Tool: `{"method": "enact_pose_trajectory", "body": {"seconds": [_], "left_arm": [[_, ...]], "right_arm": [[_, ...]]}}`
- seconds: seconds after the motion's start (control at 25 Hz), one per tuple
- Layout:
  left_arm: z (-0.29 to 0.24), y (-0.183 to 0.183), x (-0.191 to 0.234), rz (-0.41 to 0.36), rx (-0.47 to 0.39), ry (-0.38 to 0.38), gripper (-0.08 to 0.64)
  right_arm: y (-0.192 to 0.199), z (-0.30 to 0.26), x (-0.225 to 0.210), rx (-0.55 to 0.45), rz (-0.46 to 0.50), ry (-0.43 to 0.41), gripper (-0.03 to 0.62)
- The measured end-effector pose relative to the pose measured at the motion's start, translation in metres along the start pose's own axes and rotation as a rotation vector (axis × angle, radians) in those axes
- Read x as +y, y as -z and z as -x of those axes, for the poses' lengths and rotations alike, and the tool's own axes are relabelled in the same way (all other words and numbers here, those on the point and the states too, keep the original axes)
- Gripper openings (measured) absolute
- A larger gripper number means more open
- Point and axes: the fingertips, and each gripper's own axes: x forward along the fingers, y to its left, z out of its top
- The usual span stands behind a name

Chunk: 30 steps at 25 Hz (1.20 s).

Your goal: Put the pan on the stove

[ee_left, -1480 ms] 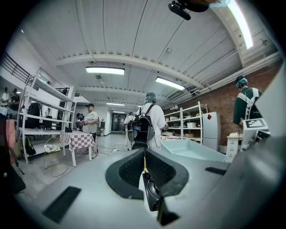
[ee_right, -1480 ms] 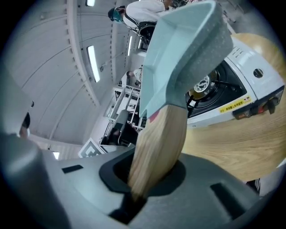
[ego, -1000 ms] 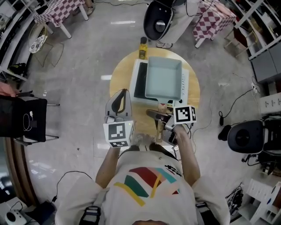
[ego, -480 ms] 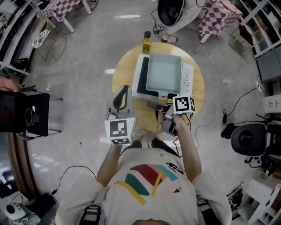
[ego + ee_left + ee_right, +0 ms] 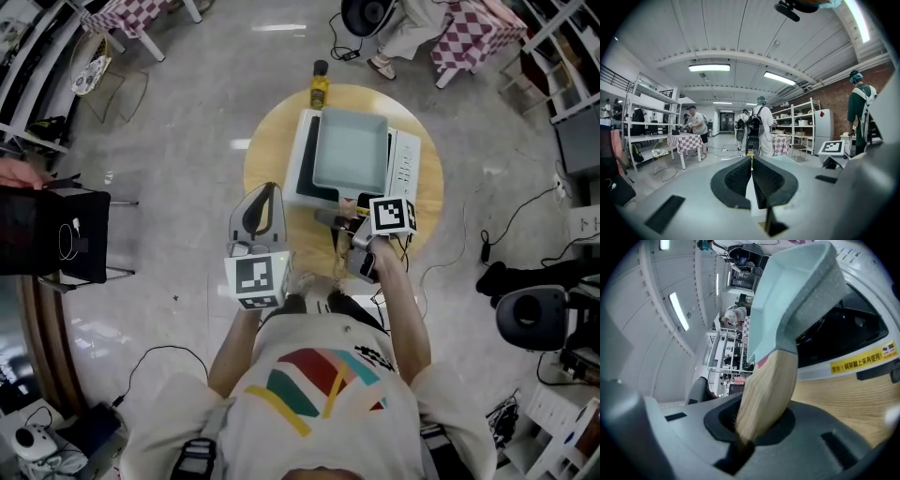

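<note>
Wood nearest: the pale handle (image 5: pixel 766 390) of the pan (image 5: pixel 350 150) runs between the fingers of the right gripper (image 5: pixel 759 416). They grip it close to its end and have just eased a shade wider, with the pads on it as far as I can see. Left gripper (image 5: pixel 751 158): fingers closed on each other with nothing between them, held off to the side, well apart from the pan.

Pan position: over the stove (image 5: pixel 405 164), covering most of the black glass, with a strip bare along the left. The handle sticks out over the front edge toward the person. I can't tell whether the base is fully down and flat.

Risks, as I judge them:
- Letting go before the base is seated: the pan would drop the last bit or rock.
- Drawing the gripper back with the pads half on the handle would drag the pan off centre, toward the front edge.
- The long handle adds leverage, so a nudge from a sleeve could swing the pan.

Round wooden table (image 5: pixel 272 155) under the stove. A yellow bottle (image 5: pixel 320 86) stands at its far rim, just behind the stove; pushing the pan forward could tip it. Beyond are bare floor, a trailing cable (image 5: pixel 506 225) and checked tables (image 5: pixel 473 33). Nothing blocks the retreat.
</note>
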Motion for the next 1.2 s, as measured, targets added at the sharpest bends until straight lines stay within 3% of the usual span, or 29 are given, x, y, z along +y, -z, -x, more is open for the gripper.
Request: {"method": "enact_pose_trajectory", "body": {"seconds": [1.2], "left_arm": [[-0.02,0.016,-0.008,-0.005,0.04,0.019,0.012]], "right_arm": [[-0.008,-0.006,-0.027,-0.018,-0.034,-0.022,0.012]]}}
